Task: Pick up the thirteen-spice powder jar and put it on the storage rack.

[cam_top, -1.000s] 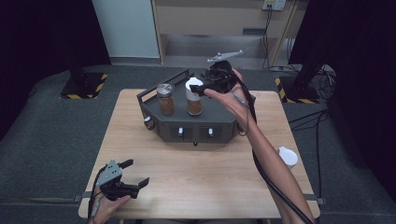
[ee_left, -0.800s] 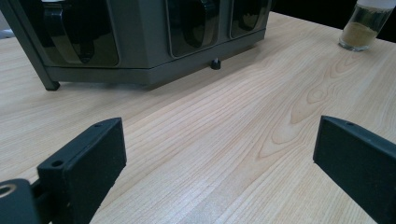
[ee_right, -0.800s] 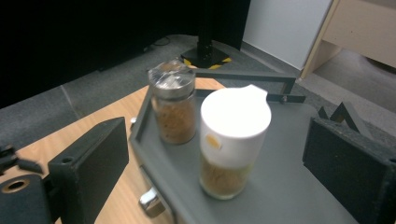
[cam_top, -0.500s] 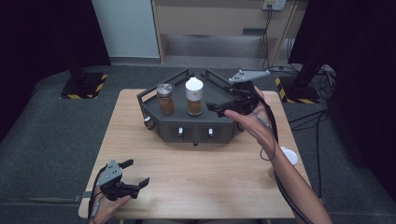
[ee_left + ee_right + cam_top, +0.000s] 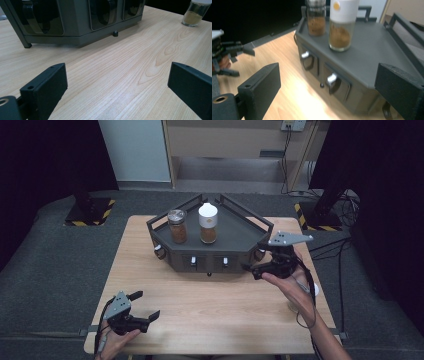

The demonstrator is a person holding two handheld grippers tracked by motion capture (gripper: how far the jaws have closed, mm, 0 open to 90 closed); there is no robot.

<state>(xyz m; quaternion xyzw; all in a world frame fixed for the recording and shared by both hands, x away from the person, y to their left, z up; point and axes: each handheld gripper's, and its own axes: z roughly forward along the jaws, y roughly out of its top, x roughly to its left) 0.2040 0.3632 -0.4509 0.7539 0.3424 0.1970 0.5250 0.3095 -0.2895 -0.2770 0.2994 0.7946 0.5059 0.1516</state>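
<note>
**White-capped spice jar sits on the rack, both grippers empty**

The white-capped spice jar [image 5: 208, 224] stands upright on the top deck of the dark drawer rack [image 5: 235, 237], just beside a metal-lidded jar [image 5: 177, 226]. They're close, but I can't tell if they touch. It looks like a glass body with brown powder inside, so I'd guess stiff, a bit slippery and not heavy, though breakable if it tips. I'd take it around the glass below the cap, coming from the side away from its neighbour.

The right gripper [image 5: 252, 265] hovers at the rack's right front corner; its fingers [image 5: 262, 82] are spread wide with nothing between them. The left gripper [image 5: 146, 304] is low over the table [image 5: 215, 320] near the front edge, well apart from the rack; its fingers [image 5: 47, 85] are released too. Another jar of yellowish powder [image 5: 195, 15] stands on the table off to the right.
</note>
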